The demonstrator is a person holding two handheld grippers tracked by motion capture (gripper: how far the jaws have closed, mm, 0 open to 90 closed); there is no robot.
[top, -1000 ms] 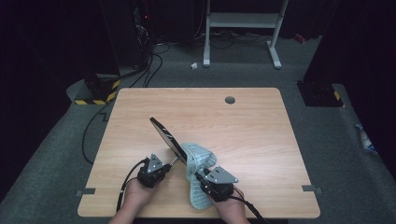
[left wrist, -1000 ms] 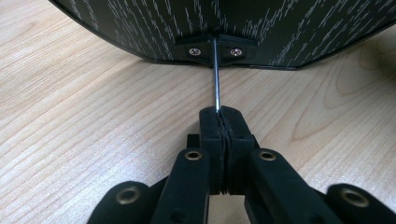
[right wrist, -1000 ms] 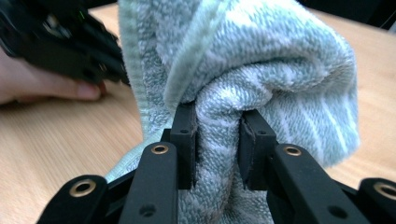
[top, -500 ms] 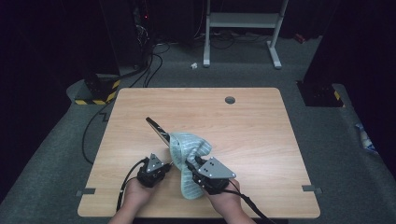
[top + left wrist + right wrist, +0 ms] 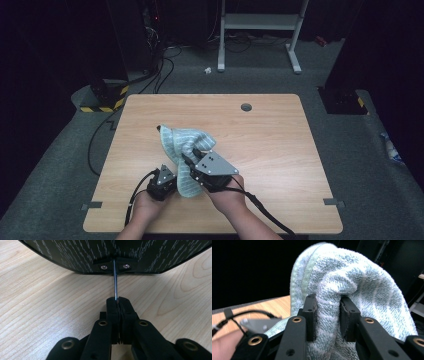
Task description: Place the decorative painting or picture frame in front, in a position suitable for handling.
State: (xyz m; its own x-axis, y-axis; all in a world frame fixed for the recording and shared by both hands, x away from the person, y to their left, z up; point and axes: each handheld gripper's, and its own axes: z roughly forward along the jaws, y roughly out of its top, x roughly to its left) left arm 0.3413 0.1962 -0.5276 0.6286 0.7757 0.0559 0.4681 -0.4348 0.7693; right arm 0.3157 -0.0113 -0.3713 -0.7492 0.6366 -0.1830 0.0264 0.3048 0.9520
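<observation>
A light blue striped towel [image 5: 187, 145] is bunched in my right gripper [image 5: 193, 162], whose jaws are shut on a thick fold of it [image 5: 327, 312]. The towel [image 5: 352, 272] drapes over a black flat object with white flecks [image 5: 161, 129], of which a dark far corner peeks out. My left gripper [image 5: 167, 179] sits near the table's front edge, left of the right one. Its jaws [image 5: 117, 302] are shut on a thin metal rod [image 5: 115, 280] that is screwed to the rim of the black object [image 5: 75, 255], which is held tilted above the wood.
The wooden table [image 5: 270, 150] has a round cable hole [image 5: 246, 107] near its far edge. Cables trail from both grippers over the front edge. A yellow-and-black striped box [image 5: 107, 97] and a white stand [image 5: 260, 30] are on the floor beyond.
The right gripper has carried the towel forward and left, up over the black object. That object was mostly bare a second ago and is now largely covered. The left gripper stayed put.
</observation>
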